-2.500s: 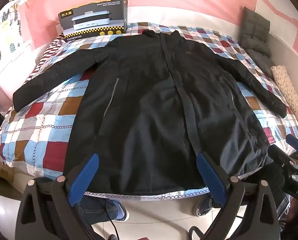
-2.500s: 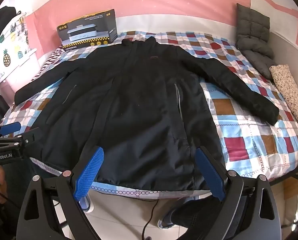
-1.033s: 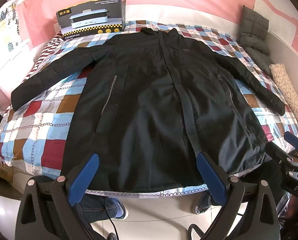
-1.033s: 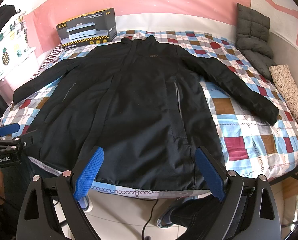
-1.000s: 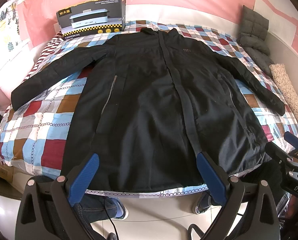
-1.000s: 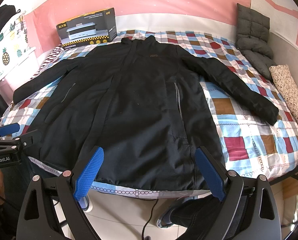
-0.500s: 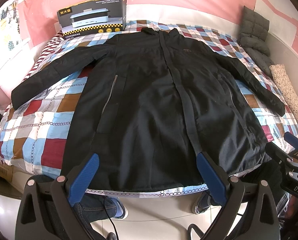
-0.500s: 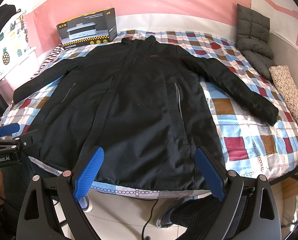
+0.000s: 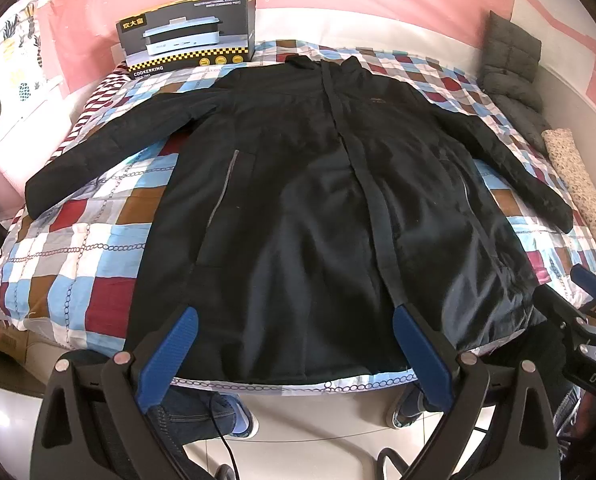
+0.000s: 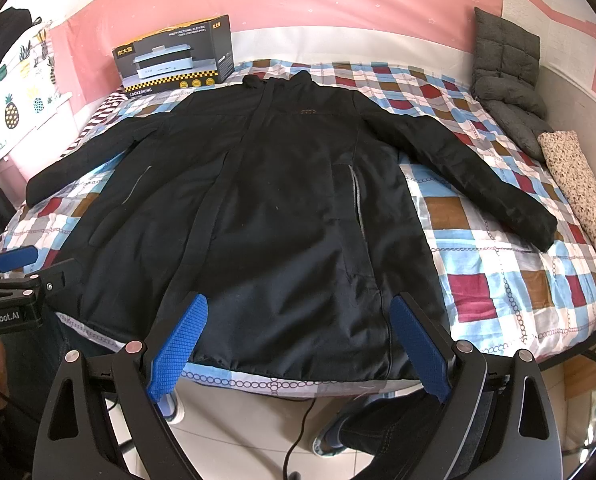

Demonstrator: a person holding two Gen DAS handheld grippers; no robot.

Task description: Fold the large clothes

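A long black coat (image 9: 318, 200) lies flat, front up, on a checked bedspread (image 9: 69, 256), collar at the far end, both sleeves spread out to the sides. It also shows in the right wrist view (image 10: 281, 208). My left gripper (image 9: 293, 332) is open and empty, held above the coat's hem at the bed's near edge. My right gripper (image 10: 298, 320) is open and empty, also above the hem. Each gripper shows at the edge of the other's view: the right one (image 9: 578, 312) and the left one (image 10: 21, 276).
A black appliance box (image 9: 185, 36) stands at the bed's far left end. A grey padded cushion (image 10: 506, 76) and a speckled roll (image 10: 582, 196) lie along the right side by the wall. The person's feet (image 9: 237, 420) stand on the tiled floor at the bed's foot.
Both grippers have held almost still, with only a slight drift of view. The coat has not moved.
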